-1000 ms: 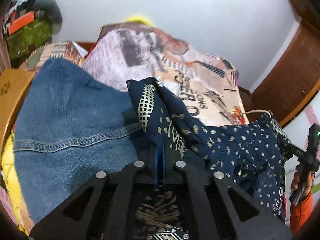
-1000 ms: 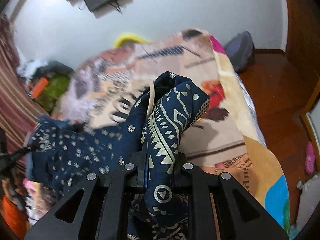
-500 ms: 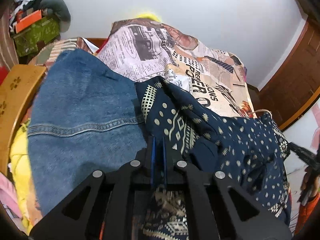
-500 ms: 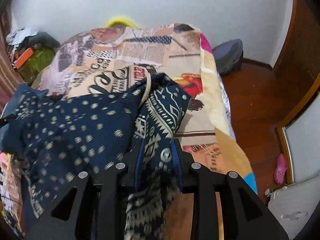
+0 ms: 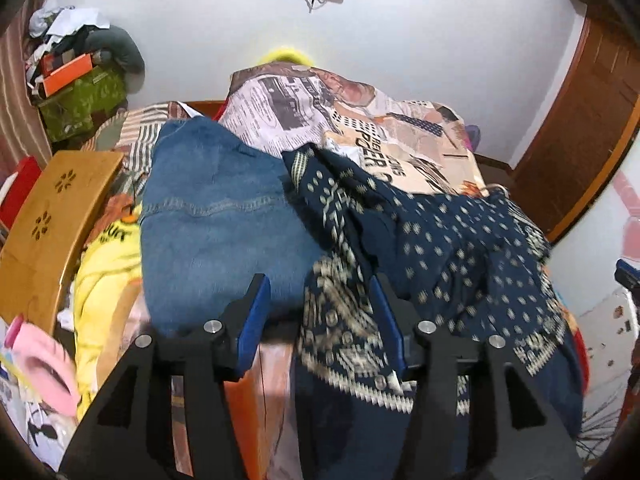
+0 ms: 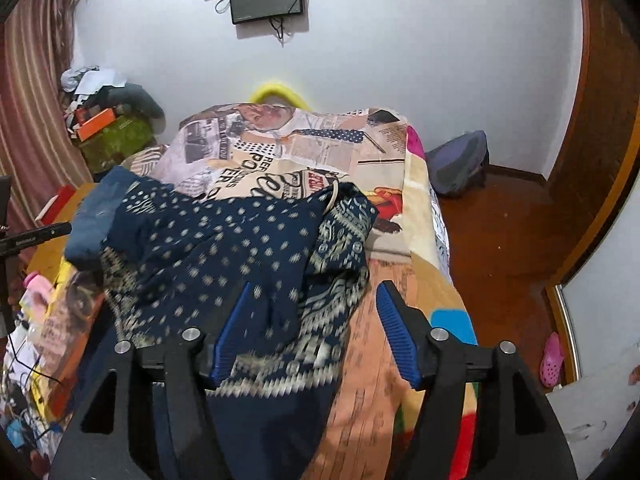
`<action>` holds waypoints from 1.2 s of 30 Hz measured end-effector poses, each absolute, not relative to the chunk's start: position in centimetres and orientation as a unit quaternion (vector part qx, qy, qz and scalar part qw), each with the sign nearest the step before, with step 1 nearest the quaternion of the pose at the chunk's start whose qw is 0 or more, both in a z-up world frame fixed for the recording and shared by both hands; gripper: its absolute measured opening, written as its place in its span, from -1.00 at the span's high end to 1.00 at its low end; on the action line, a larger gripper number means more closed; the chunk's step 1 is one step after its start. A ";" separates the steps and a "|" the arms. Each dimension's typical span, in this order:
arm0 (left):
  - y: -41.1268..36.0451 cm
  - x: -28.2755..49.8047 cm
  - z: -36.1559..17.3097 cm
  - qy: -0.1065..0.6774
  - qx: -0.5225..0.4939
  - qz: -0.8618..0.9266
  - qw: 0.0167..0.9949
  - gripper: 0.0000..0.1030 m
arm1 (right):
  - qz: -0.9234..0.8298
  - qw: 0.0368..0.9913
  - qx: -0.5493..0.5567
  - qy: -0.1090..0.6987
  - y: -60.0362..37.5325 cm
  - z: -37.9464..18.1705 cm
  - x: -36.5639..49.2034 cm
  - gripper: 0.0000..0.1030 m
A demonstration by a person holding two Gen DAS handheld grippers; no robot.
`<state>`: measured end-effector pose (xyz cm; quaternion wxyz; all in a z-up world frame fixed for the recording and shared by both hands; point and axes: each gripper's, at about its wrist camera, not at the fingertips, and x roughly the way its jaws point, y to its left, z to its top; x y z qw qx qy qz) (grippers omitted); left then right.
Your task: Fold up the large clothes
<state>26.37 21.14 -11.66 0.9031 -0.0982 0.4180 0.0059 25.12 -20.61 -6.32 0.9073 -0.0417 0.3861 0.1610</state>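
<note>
Navy printed garment [image 5: 440, 240] is laid in a heap on bed [image 6: 424, 248] beside denim [image 5: 216, 216]; L gripper [image 5: 320, 320] & R gripper [image 6: 312, 328] jaws are opening, cloth between pads but not pinched; prob. released so the fold settles.

light: even, bright indoor | blur: motion smear on near cloth | edges: fisheye bending, dark corner vignette
</note>
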 end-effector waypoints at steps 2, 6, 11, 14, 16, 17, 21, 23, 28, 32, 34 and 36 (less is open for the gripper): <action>21.1 24.9 -11.6 0.422 -0.090 0.005 0.902 -0.12 | 0.164 0.906 -0.036 0.388 -20.9 -6.5 23.6 -0.21; 21.1 21.8 -12.1 0.438 -0.069 0.002 0.896 -0.32 | 0.162 0.900 -0.031 0.404 -21.4 -7.8 21.5 -0.22; 21.1 18.8 -15.5 0.482 -0.076 -0.009 0.873 -0.33 | 0.152 0.889 -0.021 0.432 -21.7 -10.0 19.2 -0.22; 20.8 17.2 -18.7 0.504 -0.088 -0.015 0.859 -0.33 | 0.150 0.879 -0.005 0.453 -21.8 -11.5 18.1 -0.22; 20.5 16.4 -20.7 0.524 -0.103 -0.023 0.845 -0.33 | 0.151 0.871 0.008 0.467 -21.8 -12.5 17.4 -0.22; 20.2 16.0 -21.8 0.535 -0.112 -0.028 0.837 -0.33 | 0.151 0.866 0.014 0.476 -21.8 -13.0 17.2 -0.22; 19.2 14.8 -25.2 0.561 -0.139 -0.042 0.815 -0.33 | 0.161 0.845 0.043 0.508 -21.6 -15.1 16.0 -0.22; 18.8 14.6 -26.3 0.571 -0.158 -0.050 0.804 -0.33 | 0.163 0.835 0.054 0.522 -21.5 -16.1 15.6 -0.22; 18.5 13.9 -28.0 0.566 -0.214 -0.056 0.794 -0.34 | 0.177 0.813 0.089 0.548 -21.0 -18.4 14.8 -0.25; 19.1 13.7 -28.5 0.555 -0.280 -0.086 0.779 -0.33 | 0.182 0.824 0.093 0.529 -20.5 -18.1 14.4 -0.18; 18.7 13.6 -28.3 0.550 -0.272 -0.091 0.785 -0.18 | 0.195 0.825 0.099 0.521 -20.4 -17.6 14.6 0.04; 18.2 13.6 -27.5 0.543 -0.252 -0.097 0.795 0.20 | 0.201 0.830 0.094 0.512 -20.1 -16.9 14.7 0.56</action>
